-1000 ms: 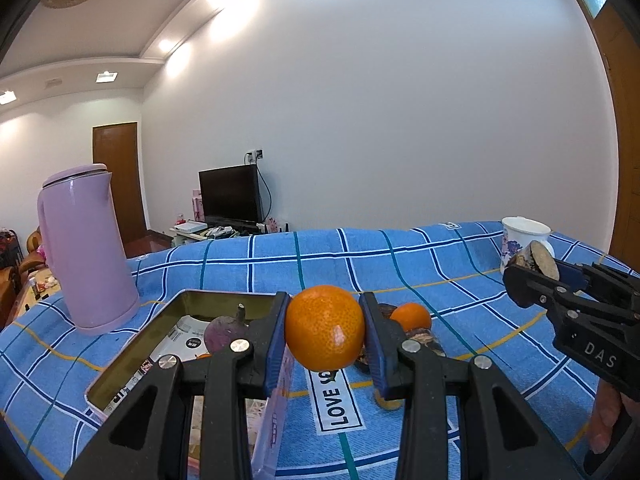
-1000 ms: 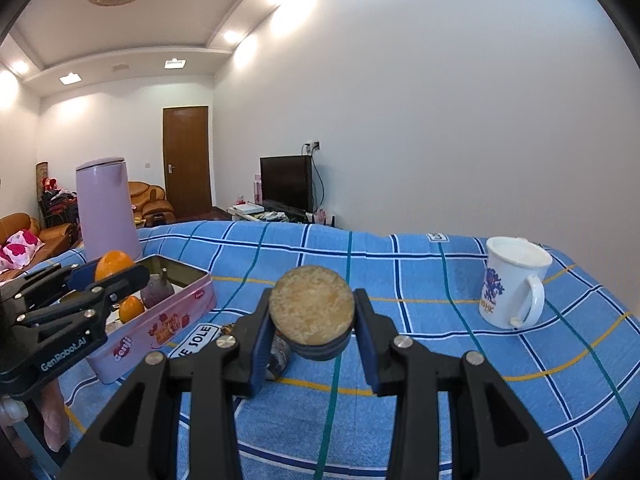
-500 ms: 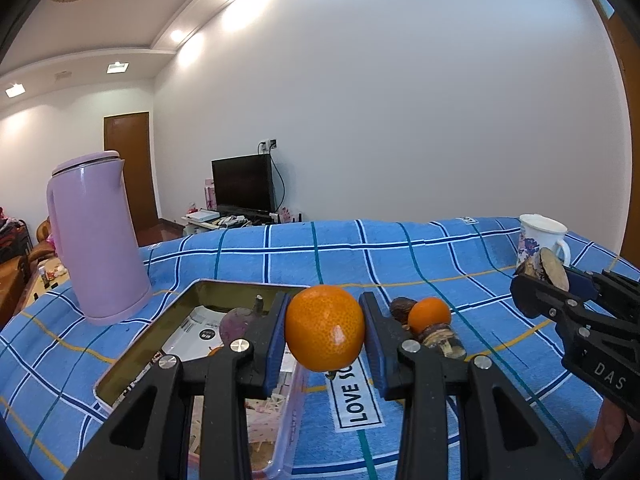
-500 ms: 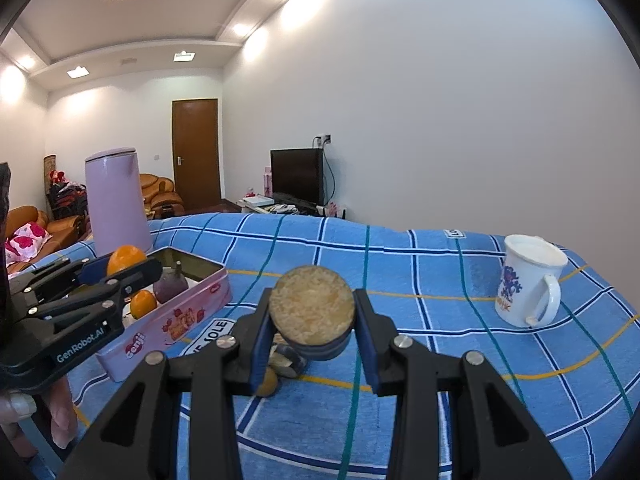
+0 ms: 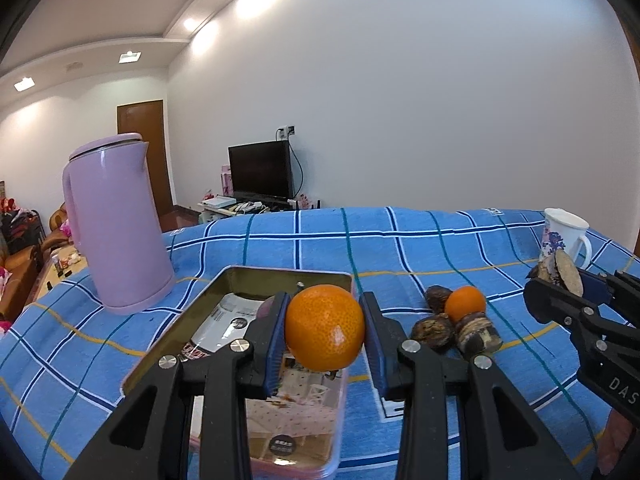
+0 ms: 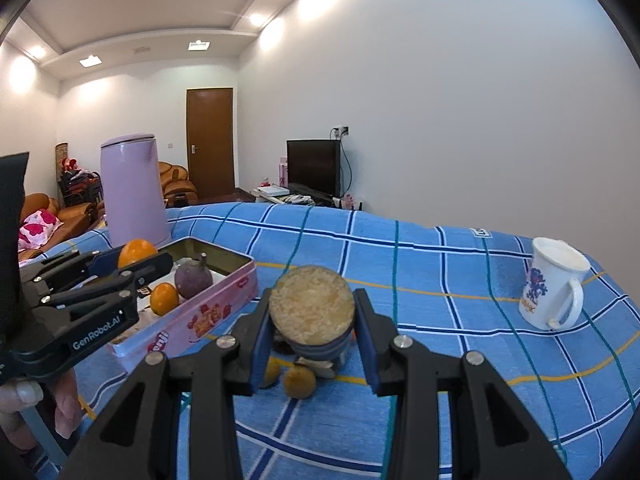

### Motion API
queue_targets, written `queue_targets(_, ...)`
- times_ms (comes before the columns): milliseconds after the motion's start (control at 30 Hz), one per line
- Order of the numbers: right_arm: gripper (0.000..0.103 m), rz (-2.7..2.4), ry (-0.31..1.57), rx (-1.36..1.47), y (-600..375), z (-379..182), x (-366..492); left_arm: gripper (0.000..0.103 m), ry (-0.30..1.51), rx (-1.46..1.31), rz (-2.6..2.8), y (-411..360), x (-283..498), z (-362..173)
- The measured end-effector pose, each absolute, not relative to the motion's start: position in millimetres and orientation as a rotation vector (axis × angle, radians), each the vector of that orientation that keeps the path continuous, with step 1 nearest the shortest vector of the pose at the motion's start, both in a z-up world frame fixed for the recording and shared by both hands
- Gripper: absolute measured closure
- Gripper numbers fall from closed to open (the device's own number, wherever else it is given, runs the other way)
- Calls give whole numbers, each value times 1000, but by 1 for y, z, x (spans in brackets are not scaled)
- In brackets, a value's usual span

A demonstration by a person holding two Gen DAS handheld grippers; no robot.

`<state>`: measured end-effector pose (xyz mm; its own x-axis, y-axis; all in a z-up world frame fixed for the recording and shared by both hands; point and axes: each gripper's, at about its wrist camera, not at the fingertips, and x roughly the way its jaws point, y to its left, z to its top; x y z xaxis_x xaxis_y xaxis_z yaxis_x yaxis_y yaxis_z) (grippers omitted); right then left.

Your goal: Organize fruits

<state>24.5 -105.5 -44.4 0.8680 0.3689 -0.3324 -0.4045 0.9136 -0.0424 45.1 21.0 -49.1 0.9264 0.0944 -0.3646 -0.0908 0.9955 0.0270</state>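
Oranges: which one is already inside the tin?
The small orange beside the purple mangosteen in the pink tin. Another is clamped in the left tool; one lies on the cloth.

Orange above pink tin

My left claw is clamped on an orange; my right claw grips a cut brown piece, both raised

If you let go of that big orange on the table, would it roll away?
Probably a little. The orange is round and smooth, so it could roll. The blue cloth looks soft and wrinkly, which may stop it soon. Inside the tin, the walls would likely hold it.
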Motion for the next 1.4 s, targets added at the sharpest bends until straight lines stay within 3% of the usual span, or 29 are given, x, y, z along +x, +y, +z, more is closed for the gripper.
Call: queue_targets(1400,63,670,429,-157,25,-32,51,66,488,0,297,124,54,-55)
